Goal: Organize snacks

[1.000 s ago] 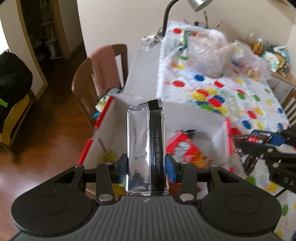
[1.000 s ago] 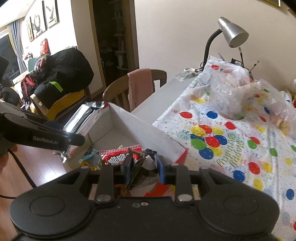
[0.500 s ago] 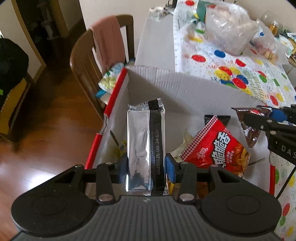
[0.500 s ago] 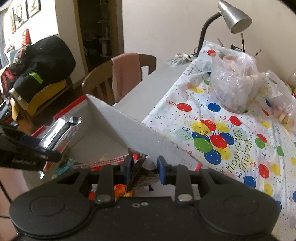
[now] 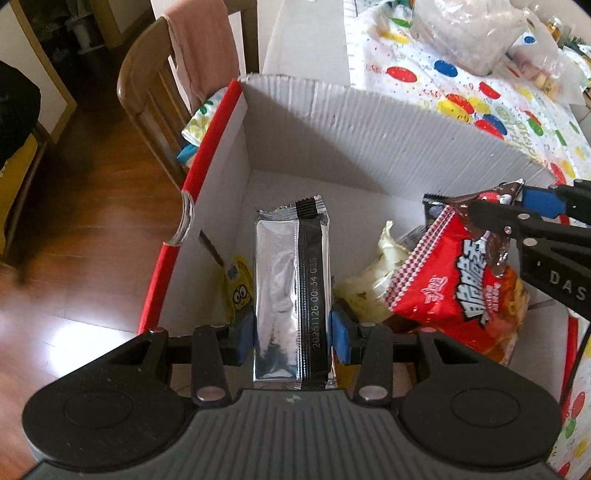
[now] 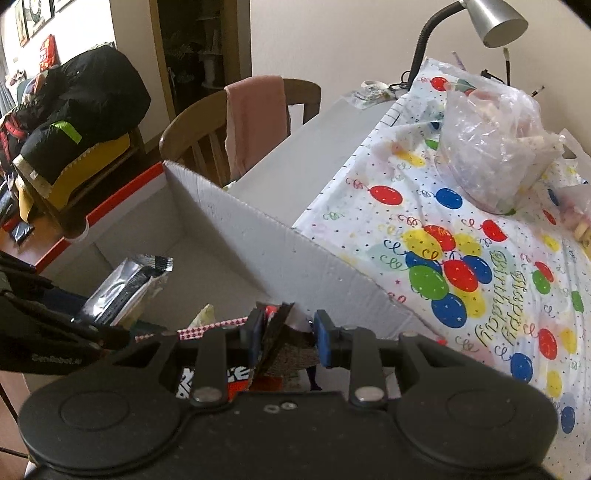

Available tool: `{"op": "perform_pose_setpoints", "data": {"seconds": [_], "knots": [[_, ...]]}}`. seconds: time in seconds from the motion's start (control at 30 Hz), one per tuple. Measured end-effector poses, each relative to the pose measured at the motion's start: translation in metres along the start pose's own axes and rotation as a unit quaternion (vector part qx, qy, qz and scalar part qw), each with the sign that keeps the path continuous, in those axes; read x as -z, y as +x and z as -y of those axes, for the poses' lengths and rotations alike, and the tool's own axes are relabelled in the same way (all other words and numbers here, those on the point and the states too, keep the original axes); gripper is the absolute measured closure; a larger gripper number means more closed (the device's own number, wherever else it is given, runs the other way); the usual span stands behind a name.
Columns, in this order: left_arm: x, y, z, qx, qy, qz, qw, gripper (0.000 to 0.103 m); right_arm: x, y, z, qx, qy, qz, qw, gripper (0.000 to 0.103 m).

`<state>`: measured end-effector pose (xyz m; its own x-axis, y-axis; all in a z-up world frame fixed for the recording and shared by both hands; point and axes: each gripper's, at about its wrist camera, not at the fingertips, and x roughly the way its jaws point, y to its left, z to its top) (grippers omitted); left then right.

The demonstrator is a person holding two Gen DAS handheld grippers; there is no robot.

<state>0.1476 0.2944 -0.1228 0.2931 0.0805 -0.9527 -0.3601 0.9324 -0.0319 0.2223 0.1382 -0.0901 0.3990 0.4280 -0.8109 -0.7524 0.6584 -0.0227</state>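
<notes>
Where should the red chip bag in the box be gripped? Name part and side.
Pinch the checkered crimped seal of the red chip bag, coming from above: that flat edge sticks up free, while its puffy body lies among other snacks.

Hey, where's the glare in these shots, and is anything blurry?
Left wrist view: bright glare on the wooden floor and sheen on the silver packet; the floor's left edge smears. Right wrist view: the edges curve from fisheye, and the lamp appears unlit.
</notes>
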Motion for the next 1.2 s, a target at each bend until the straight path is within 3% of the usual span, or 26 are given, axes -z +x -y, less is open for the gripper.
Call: {"op": "perform_pose_setpoints", "data": {"seconds": [0.33, 0.57, 0.9, 1.2], "knots": [[0.004, -0.001, 0.002, 0.001, -0.003, 0.014, 0.9999, 0.059, 0.003, 0.0, -0.001, -0.007, 0.007, -0.008, 1.0, 0.065], [0.011, -0.025, 0.005, -0.001, -0.005, 0.053, 0.9986, 0.047, 0.006, -0.018, 0.0, -0.018, 0.013, 0.004, 1.0, 0.053], [0.027, -0.069, 0.013, 0.001, -0.007, 0.124, 0.9922, 0.033, 0.015, -0.066, 0.0, -0.035, 0.011, 0.047, 0.998, 0.032], [0.048, -0.108, 0.027, 0.019, -0.012, 0.169, 0.9853, 0.031, 0.031, -0.119, -0.001, -0.057, 0.004, 0.099, 0.993, 0.012]]}}
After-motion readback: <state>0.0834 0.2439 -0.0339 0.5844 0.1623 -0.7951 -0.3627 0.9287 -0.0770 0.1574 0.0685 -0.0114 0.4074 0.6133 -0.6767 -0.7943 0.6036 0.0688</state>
